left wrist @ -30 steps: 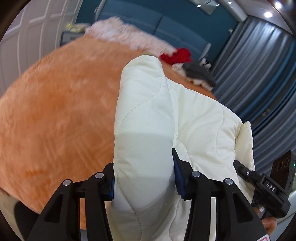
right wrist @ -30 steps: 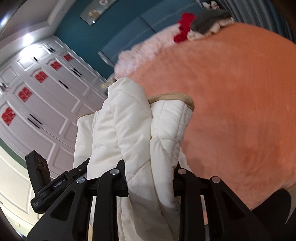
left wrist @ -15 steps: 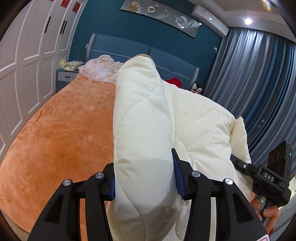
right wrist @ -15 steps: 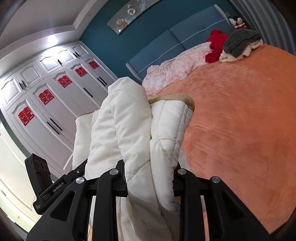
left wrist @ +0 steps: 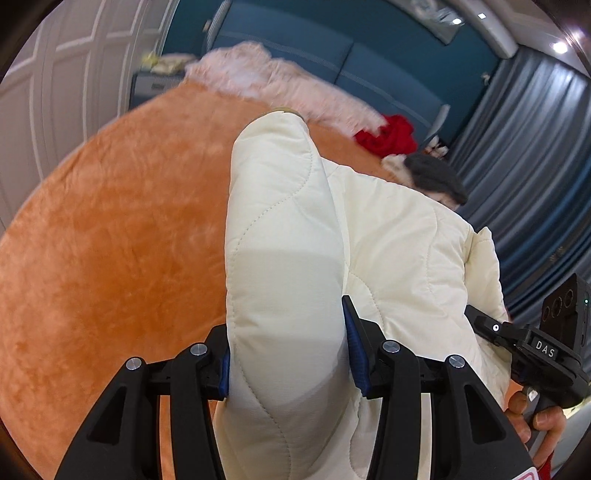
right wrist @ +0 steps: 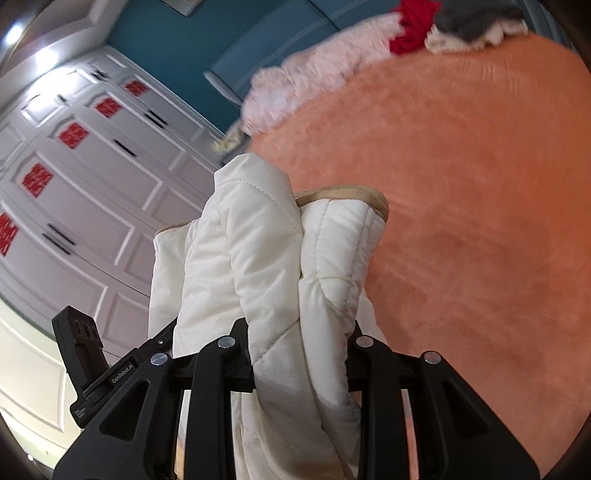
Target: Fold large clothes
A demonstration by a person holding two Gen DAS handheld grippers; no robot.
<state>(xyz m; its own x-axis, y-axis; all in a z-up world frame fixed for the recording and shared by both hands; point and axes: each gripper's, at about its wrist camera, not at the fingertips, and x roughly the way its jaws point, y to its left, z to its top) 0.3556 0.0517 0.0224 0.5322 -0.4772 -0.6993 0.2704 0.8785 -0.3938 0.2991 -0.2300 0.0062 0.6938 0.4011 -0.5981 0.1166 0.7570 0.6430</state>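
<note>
Both the left gripper and right gripper clamp bunched folds of the cream quilted padded jacket held above the orange plush bedspread; level, evenly spaced lowering should prevent creasing.

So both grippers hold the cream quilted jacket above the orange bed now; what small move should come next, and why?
Probably lower the jacket onto the bare orange blanket and spread it flat. The left gripper and the right gripper each pinch a bunched fold, so it hangs crumpled; the pile of clothes lies far off by the headboard.
</note>
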